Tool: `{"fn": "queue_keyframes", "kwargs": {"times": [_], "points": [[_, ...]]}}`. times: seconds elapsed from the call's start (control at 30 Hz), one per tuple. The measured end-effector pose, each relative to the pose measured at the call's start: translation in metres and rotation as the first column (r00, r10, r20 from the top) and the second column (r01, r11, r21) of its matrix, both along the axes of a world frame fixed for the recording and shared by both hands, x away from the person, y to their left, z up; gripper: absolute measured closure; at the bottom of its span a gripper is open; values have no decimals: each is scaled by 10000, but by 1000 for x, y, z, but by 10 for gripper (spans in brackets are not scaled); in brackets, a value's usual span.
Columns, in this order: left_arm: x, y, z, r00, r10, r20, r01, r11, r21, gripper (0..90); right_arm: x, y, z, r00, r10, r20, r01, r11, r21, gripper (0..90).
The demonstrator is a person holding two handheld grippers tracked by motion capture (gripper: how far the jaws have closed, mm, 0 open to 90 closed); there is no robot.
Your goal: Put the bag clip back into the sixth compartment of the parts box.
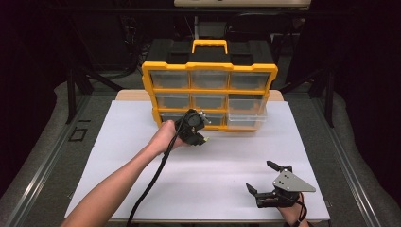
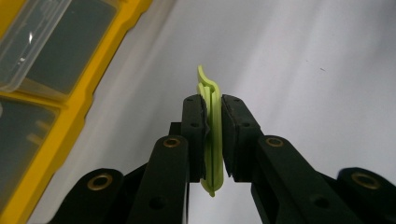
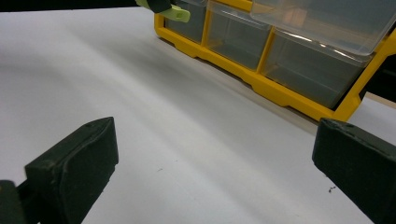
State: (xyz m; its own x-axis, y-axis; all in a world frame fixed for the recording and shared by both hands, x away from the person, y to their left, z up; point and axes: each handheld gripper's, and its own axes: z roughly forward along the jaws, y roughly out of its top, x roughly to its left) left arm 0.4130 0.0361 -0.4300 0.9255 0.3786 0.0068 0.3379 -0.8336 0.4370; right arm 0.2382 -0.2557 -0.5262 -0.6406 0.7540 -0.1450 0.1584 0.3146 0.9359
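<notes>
One lime-green plastic clip (image 2: pixel 212 135), pinched edge-on in the left tongs (image 2: pixel 213 140), hangs above the white surface (image 1: pixel 142 156) just before the yellow drawer organiser (image 1: pixel 209 97). Step judged: carrying the clip; next, likely placing it in the pulled-out drawer (image 1: pixel 247 116). Right tongs (image 1: pixel 268 177) rest spread wide, holding nothing.

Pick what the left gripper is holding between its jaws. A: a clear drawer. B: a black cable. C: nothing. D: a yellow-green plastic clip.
D: in the left gripper view, the left gripper has its jaws closed on a thin yellow-green plastic clip above the white table.
</notes>
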Motion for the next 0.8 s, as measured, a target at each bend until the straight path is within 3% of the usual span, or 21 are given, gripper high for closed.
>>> {"fn": "queue_keyframes", "kwargs": {"times": [0.8], "points": [[19, -2, 28, 9992, 216, 331, -217, 9998, 17, 802, 0, 0, -1, 10000, 72, -46, -72, 10000, -5, 0]]}}
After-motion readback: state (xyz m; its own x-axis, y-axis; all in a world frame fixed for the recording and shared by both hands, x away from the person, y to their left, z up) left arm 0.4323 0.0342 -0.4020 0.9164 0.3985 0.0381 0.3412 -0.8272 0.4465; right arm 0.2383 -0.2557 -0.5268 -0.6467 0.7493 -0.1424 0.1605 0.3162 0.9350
